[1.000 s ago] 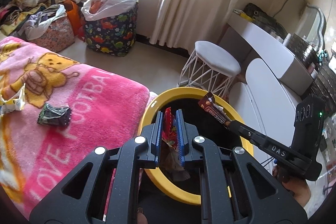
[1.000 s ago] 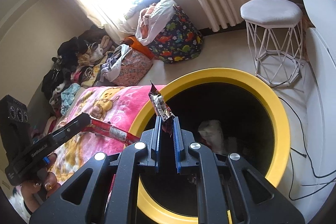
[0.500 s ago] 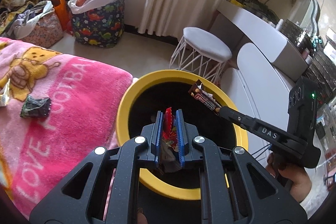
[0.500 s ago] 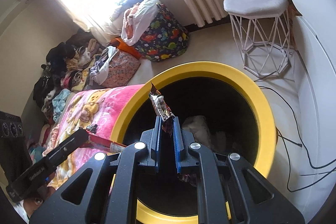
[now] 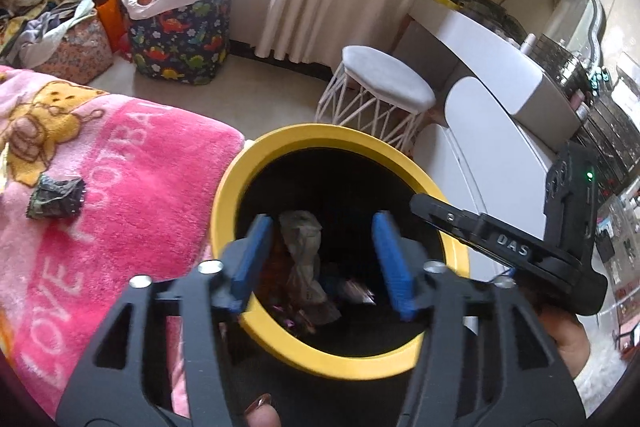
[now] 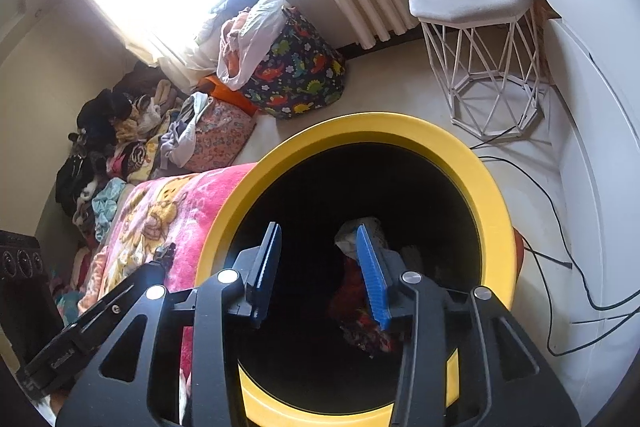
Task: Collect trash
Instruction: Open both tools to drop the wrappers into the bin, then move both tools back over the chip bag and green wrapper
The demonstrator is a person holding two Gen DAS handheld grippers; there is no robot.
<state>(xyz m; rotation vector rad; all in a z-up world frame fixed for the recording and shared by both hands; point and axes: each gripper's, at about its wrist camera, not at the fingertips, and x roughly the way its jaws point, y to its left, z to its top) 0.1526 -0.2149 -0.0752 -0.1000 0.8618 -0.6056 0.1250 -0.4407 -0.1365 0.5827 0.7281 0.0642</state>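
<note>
Cluttered bedroom with clothes heaps and a curtained window. On the left, pink blanket [image 5: 100, 187] with a crumpled dark wrapper [image 5: 54, 197] lying on it, well apart from the bin. Just beside the blanket, yellow-rimmed bin [image 5: 316, 135], dark inside, with a crumpled grey paper [image 5: 302, 239] and shiny wrappers [image 5: 356, 293] at the bottom. Left gripper [image 5: 324, 259] over the bin mouth, blue pads spread wide, gripping nothing. Right gripper [image 6: 320, 267] likewise above the bin, pads apart, empty. Further right, white stool [image 5: 384, 87] and white desk [image 5: 492, 67]
</note>
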